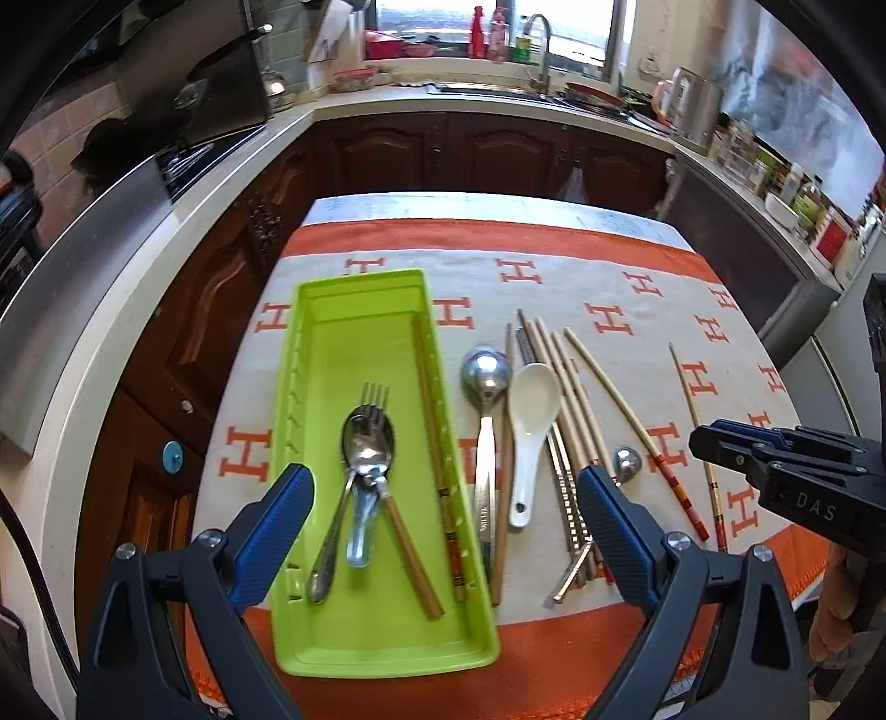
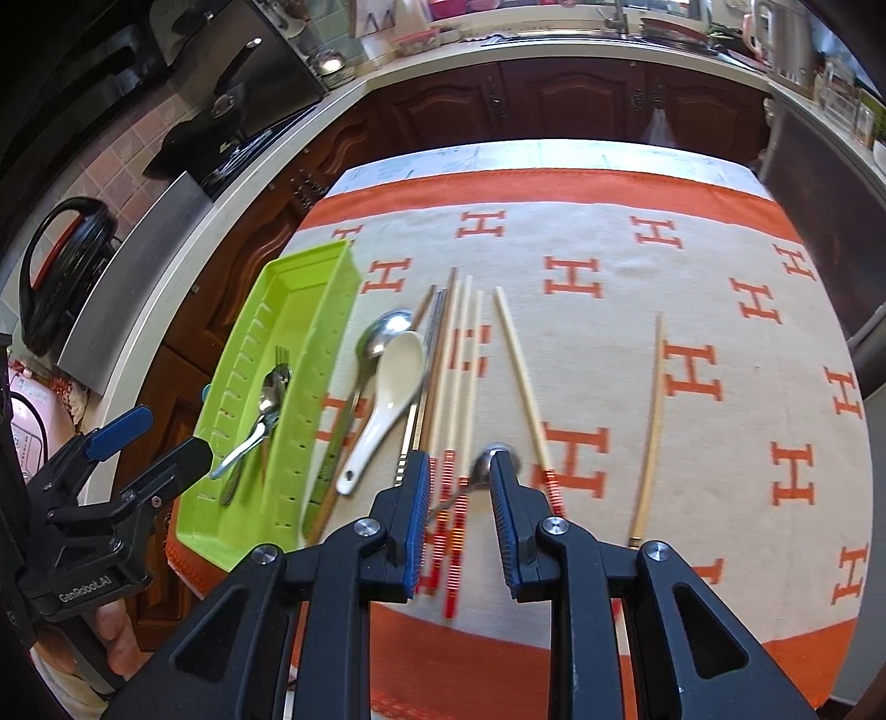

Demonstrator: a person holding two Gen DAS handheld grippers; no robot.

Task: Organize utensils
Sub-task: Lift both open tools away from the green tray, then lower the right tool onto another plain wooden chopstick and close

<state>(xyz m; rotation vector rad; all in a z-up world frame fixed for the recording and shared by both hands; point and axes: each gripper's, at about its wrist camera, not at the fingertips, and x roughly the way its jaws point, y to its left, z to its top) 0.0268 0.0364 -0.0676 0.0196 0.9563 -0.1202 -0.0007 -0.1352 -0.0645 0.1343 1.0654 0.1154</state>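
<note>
Two grippers worked above a table spread with an orange-and-cream cloth (image 1: 554,243) printed with H letters. Nearest in the left wrist view, the left gripper (image 1: 443,498) hung with its blue-padded fingers spread wide, holding nothing, above the near half of a lime-green tray (image 1: 360,299) at the left of the cloth. In the tray lay a metal spoon (image 1: 366,443) over a fork (image 1: 375,394), a second spoon handle beside them, a wooden-handled utensil (image 1: 410,554) slanting to the near right, and one chopstick (image 1: 443,487) along the right wall.

In the right wrist view, the right gripper (image 2: 459,493) had its fingers partly apart on either side of a small metal spoon (image 2: 490,457) near the front edge of the cloth; the thin handle ran between the pads, but whether they pressed on it could not be told.

Just right of the tray, farther in, a large metal spoon (image 1: 486,371) lay beside a white ceramic spoon (image 1: 531,399), the two overlapping in the right wrist view. A bundle of chopsticks (image 1: 559,387), wood and metal, lay touching these spoons on their right. A single pale chopstick (image 1: 614,399) with a red banded end lay angled near the bundle, and another chopstick (image 1: 695,421) lay well apart at the right.

Beyond the table stood dark wooden cabinets (image 1: 487,149), a pale counter and a sink tap (image 1: 540,33) under a window.
</note>
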